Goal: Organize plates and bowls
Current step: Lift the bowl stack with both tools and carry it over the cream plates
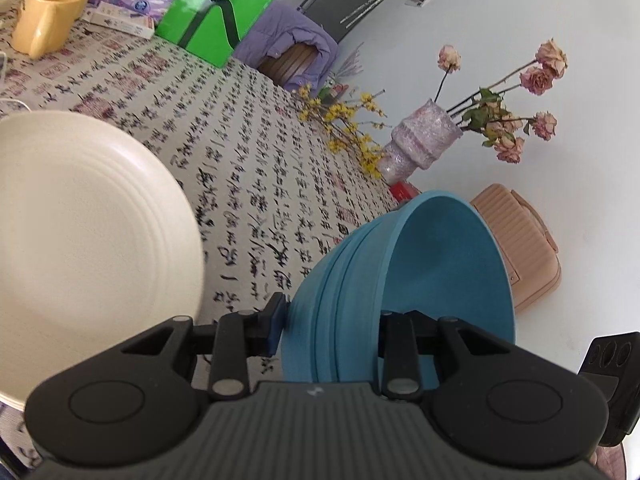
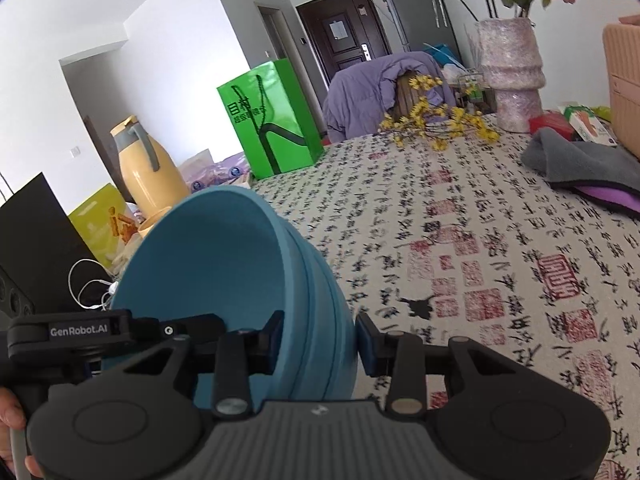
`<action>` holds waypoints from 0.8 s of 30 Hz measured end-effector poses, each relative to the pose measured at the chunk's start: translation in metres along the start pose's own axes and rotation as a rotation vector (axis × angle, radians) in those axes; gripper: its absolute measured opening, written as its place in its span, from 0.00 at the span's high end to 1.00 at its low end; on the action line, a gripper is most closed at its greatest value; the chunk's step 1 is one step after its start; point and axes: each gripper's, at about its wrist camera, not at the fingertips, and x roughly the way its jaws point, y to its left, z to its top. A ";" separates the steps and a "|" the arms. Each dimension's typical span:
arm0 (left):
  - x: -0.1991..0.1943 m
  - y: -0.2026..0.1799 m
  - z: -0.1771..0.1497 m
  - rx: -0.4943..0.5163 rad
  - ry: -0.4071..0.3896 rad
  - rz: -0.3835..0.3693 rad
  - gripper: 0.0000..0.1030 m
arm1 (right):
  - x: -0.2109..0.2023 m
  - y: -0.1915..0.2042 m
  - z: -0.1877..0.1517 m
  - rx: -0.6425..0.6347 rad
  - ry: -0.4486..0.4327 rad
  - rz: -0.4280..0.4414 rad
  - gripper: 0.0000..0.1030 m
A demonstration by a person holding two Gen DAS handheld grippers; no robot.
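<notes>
Grippers both clamp one blue bowl (image 1: pixel 400 280) — left gripper (image 1: pixel 332 328), right gripper (image 2: pixel 316 340) — beside cream plate (image 1: pixel 80 240).

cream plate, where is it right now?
Left wrist view only: the cream plate fills the left side on the calligraphy tablecloth, left of the blue bowl held in the left gripper, below the yellow jug.
</notes>
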 end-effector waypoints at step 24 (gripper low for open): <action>-0.076 0.097 0.046 -0.081 -0.115 0.104 0.69 | 0.074 0.135 0.010 -0.097 0.059 0.093 0.65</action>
